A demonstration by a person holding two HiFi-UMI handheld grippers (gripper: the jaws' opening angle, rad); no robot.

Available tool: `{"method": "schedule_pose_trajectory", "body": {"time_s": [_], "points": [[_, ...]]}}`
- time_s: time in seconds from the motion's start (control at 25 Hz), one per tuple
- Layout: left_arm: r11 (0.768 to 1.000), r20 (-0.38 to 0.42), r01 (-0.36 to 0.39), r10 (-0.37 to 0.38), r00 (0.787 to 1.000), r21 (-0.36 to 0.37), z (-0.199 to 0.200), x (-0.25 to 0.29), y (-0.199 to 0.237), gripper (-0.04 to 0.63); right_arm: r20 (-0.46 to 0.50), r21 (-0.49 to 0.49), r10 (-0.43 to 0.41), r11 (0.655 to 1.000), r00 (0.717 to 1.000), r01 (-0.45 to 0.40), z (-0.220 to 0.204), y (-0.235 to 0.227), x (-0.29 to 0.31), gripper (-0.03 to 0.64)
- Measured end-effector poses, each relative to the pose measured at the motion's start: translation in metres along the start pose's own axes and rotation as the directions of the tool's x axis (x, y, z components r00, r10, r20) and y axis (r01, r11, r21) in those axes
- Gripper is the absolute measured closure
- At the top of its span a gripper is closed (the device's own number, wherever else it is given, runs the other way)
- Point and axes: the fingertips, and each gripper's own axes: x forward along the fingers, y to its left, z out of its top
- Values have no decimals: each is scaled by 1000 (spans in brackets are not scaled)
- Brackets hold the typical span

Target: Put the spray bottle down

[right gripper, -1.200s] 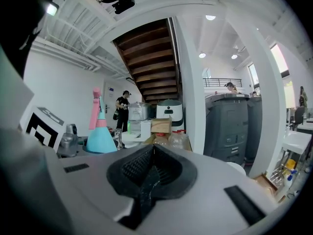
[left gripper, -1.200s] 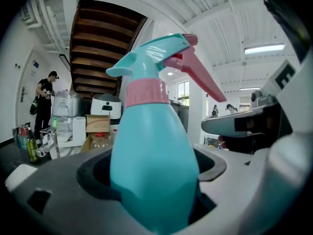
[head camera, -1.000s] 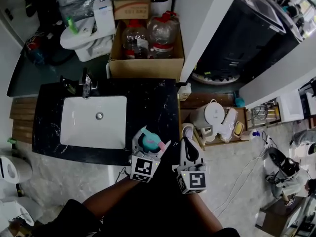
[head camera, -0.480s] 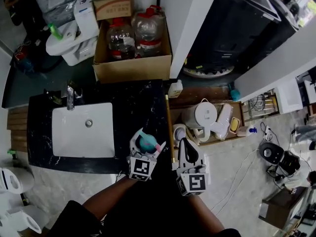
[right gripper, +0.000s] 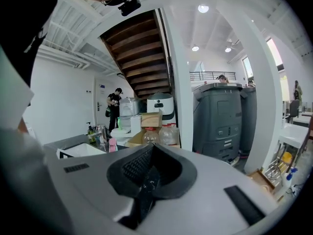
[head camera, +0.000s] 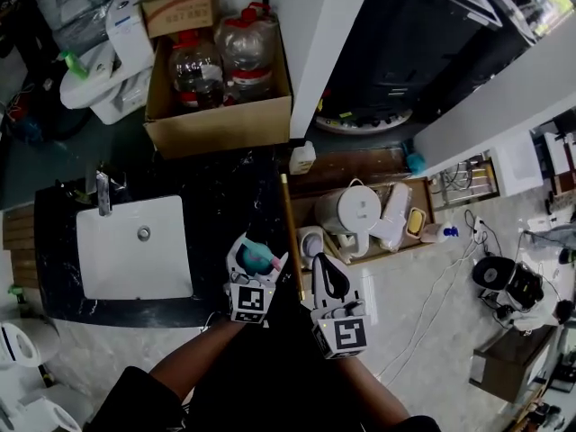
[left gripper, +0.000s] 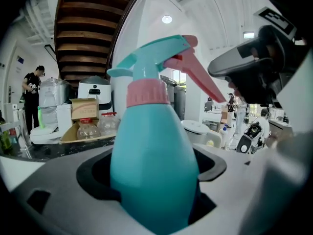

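A teal spray bottle (left gripper: 154, 151) with a pink collar and pink trigger stands upright between the jaws of my left gripper (head camera: 253, 264), which is shut on its body. From the head view the spray bottle (head camera: 256, 257) hangs over the right end of the black counter (head camera: 225, 205), near its front edge. My right gripper (head camera: 329, 282) is just to the right, beyond the counter's edge, with its jaws shut and nothing between them. In the right gripper view the black pads (right gripper: 142, 180) meet in the middle.
A white sink basin (head camera: 133, 246) with a faucet (head camera: 102, 192) is set in the counter's left part. A cardboard box (head camera: 220, 106) with large plastic bottles sits behind the counter. A wooden crate (head camera: 378, 214) with a white kettle lies on the floor at right. A white pillar (head camera: 310, 43) stands behind.
The view has shifted, so the counter and sink slide left in the picture. Both grippers keep their places beside each other, and the left one still holds the bottle.
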Motion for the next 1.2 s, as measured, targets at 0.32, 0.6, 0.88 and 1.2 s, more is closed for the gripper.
{"method": "schedule_pose_trajectory", "body": {"time_s": [0.32, 0.6, 0.88, 1.2], "points": [[999, -21, 26, -27, 999, -18, -11, 17, -8, 163, -33, 2, -12, 1000, 999, 12, -8, -10, 2, 601], [999, -15, 42, -42, 999, 26, -14, 19, -17, 163, -66, -13, 11, 1000, 998, -12, -21, -8, 2, 601], [995, -57, 69, -65, 996, 76, -24, 15, -24, 163, -65, -14, 17, 1000, 998, -18, -22, -5, 1, 601], [990, -59, 120, -115, 992, 75, -32, 12, -27, 160, -59, -13, 19, 1000, 998, -20, -20, 2, -3, 601]]}}
